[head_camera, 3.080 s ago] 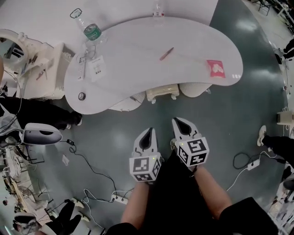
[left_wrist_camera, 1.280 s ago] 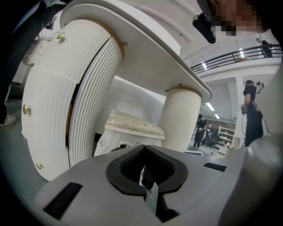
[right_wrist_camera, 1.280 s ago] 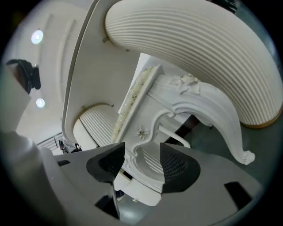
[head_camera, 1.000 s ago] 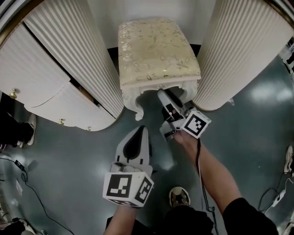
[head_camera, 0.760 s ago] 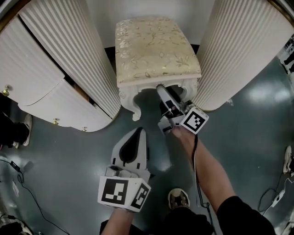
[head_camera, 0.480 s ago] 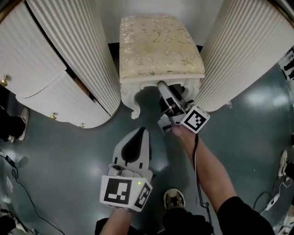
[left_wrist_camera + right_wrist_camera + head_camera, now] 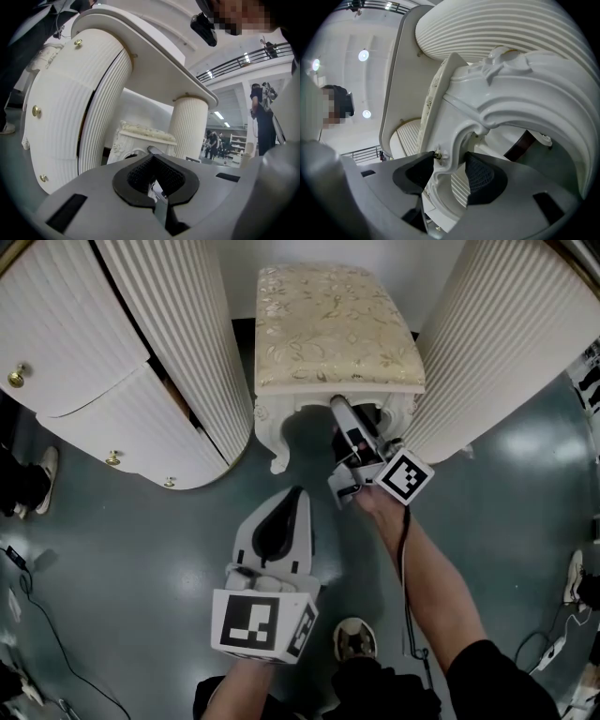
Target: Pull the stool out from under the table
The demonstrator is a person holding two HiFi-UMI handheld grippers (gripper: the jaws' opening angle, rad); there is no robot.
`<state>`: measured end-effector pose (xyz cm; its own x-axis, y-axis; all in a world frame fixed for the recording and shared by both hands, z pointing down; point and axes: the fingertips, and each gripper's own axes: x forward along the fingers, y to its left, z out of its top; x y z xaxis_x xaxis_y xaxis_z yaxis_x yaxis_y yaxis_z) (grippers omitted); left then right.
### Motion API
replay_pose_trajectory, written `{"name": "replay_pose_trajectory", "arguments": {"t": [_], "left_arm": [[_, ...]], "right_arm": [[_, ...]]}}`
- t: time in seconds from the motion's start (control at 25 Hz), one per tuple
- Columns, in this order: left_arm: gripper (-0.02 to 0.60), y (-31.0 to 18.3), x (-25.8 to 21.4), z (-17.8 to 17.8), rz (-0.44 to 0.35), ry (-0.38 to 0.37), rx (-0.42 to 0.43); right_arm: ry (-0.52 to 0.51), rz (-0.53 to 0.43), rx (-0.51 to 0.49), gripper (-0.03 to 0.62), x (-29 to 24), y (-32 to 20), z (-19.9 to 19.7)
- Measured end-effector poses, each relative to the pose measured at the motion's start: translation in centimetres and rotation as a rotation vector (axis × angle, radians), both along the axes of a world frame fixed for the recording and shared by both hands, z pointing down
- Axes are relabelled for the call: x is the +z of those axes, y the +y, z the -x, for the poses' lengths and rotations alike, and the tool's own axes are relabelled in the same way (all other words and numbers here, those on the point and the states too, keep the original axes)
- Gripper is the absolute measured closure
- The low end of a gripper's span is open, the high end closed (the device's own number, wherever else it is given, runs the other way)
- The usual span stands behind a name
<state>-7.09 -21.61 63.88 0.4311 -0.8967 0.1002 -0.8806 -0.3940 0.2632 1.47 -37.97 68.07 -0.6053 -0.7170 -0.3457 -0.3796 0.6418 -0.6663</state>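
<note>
I am clamping my right gripper [image 7: 339, 409] on one cream floral-cushioned stool's [image 7: 333, 329] carved white frame, between two fluted white pedestals [image 7: 178, 343]; my left gripper [image 7: 297, 493] is hanging closed, empty.

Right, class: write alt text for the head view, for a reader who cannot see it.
Seen from above, the right gripper grips the carved front rail of a cream-cushioned stool tucked between two fluted white table pedestals. The left gripper hangs shut over the grey-green floor, clear of the stool.
</note>
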Motion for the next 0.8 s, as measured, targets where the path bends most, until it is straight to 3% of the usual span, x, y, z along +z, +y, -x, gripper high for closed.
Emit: {"name": "replay_pose_trajectory", "arguments": {"t": [0.32,0.68,0.8], "left_arm": [[0.575,-0.2,-0.5,0.7,-0.001,-0.049,-0.031],[0.575,-2.0,-0.1,0.5,0.014,-0.03,-0.047],[0.575,-2.9,0.5,1.6,0.01,-0.093,-0.079]], "right_arm": [[0.025,0.008,-0.017,0.387,-0.6,0.8,0.2],[0.026,0.029,-0.033,0.387,-0.2,0.4,0.2],[0.028,0.03,-0.041,0.387,-0.1,0.3,0.2]]}}
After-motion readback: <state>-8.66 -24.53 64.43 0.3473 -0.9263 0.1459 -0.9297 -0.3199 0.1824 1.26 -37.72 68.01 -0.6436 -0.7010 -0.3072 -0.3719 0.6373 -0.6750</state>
